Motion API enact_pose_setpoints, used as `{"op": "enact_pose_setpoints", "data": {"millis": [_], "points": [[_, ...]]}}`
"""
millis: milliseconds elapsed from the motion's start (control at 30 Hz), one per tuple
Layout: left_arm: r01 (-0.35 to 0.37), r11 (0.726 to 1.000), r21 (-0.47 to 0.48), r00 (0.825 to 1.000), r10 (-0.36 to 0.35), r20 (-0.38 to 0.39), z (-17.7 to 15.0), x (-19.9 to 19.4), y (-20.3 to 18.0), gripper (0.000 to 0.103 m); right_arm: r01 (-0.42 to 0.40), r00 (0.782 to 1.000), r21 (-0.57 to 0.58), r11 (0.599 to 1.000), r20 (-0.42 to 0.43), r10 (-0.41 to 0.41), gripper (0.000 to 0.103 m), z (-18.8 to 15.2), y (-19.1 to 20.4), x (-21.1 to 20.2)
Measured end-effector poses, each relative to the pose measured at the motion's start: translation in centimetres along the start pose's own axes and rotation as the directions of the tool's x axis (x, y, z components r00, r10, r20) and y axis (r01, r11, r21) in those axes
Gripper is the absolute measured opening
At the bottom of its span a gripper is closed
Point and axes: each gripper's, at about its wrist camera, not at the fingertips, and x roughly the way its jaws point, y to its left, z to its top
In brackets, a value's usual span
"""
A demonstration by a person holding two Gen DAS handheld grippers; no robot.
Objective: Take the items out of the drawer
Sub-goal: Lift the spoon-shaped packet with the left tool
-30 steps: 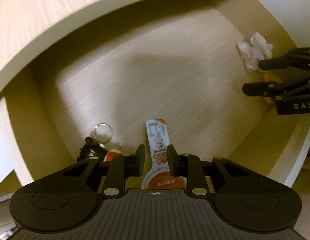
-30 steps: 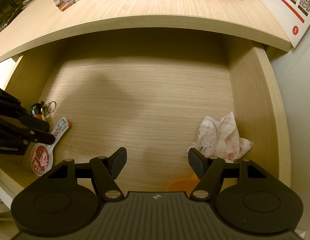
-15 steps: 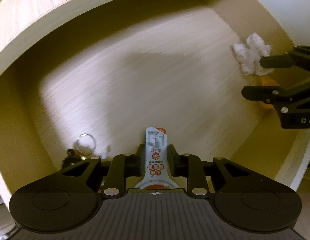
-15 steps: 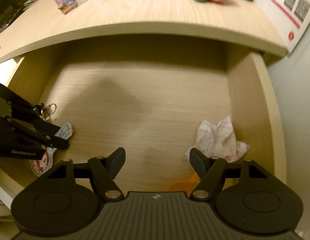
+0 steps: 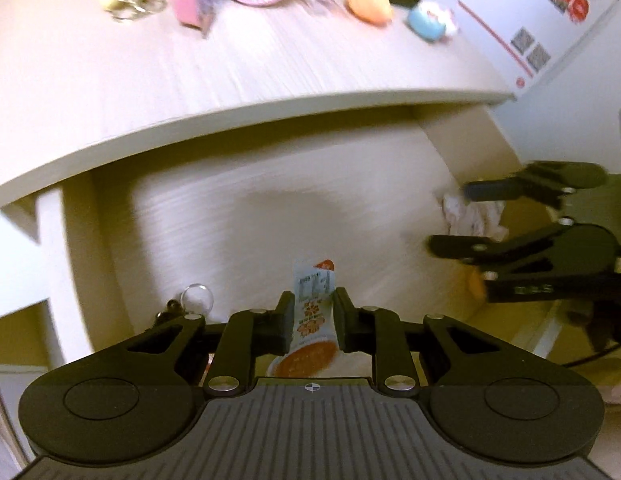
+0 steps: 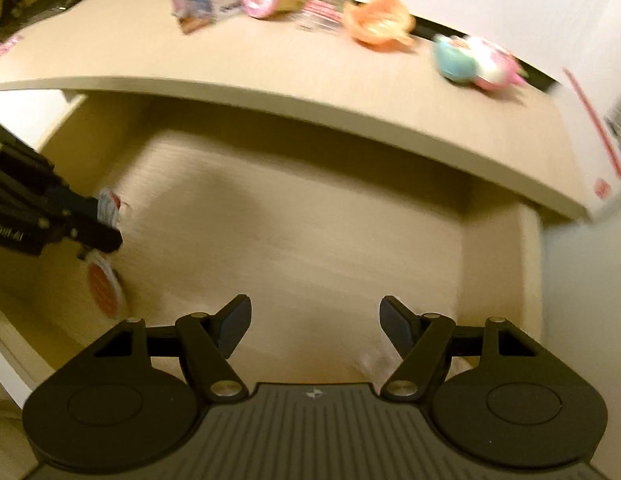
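A keyhole-shaped snack packet (image 5: pixel 313 280), white neck and round orange end, sits between the fingers of my left gripper (image 5: pixel 312 308). Its jaws are closing, with the pads pressing on the neck. In the right wrist view the packet (image 6: pixel 102 292) hangs from the left gripper (image 6: pixel 106 220) above the left end of the wooden drawer (image 5: pixel 270 200). My right gripper (image 6: pixel 314 320) stands open over the drawer's right front with nothing between its fingers. A crumpled pink-and-white tissue (image 5: pixel 474 216) lies under the right gripper (image 5: pixel 450 218). An orange thing (image 5: pixel 476 284) shows beside it.
A black keyring with a metal ring (image 5: pixel 196 298) lies in the drawer's left front corner. The desk top (image 5: pixel 190 80) overhangs the drawer and carries several toys, among them an orange one (image 6: pixel 378 20) and a blue-pink one (image 6: pixel 470 60). A white box (image 6: pixel 510 8) stands at the back right.
My left gripper has closed on the packet's neck and lifted it off the drawer floor, tilting up so the desk top shows. The right gripper has risen slightly, still open.
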Motion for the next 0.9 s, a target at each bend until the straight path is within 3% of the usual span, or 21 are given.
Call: {"op": "enact_pose_setpoints", "data": {"millis": [133,333,433,467,567,700,900], "points": [[-0.005,0.995,-0.097,0.998,0.011,0.055,-0.3,-1.1,0.3,0.02,-0.133,0.991,0.019,0.991,-0.002,0.133,0.072,2.8,0.7,2.1],[-0.055,0.978,-0.201,0.993,0.076,0.095,0.7,-1.2,2.7,0.019,-0.181,0.983,-0.063,0.982,-0.032,0.179,0.072,4.5,2.1,4.3],[-0.055,0.98,-0.189,0.991,0.076,0.106,1.7,-0.4,2.9,0.017,-0.138,0.99,-0.1,0.985,-0.047,0.134,0.072,4.5,2.0,3.8],[-0.05,0.982,-0.18,0.992,0.07,0.108,2.0,0.0,2.9,0.012,-0.116,0.992,-0.124,0.986,-0.055,0.11,0.072,4.4,1.9,3.3],[-0.026,0.986,-0.164,0.993,0.044,0.107,2.6,1.2,2.8,0.011,-0.002,0.997,-0.209,0.978,-0.078,-0.014,0.072,3.7,2.0,1.8],[0.016,0.991,-0.129,0.993,-0.001,0.115,3.0,2.5,2.4,0.011,0.121,0.982,-0.201,0.972,-0.116,-0.147,0.072,1.9,0.8,-0.6],[0.046,0.997,-0.069,0.998,-0.043,0.056,2.9,5.1,1.8,0.016,0.115,0.968,-0.054,0.992,-0.22,-0.124,0.071,-0.9,-0.2,-2.8]]}}
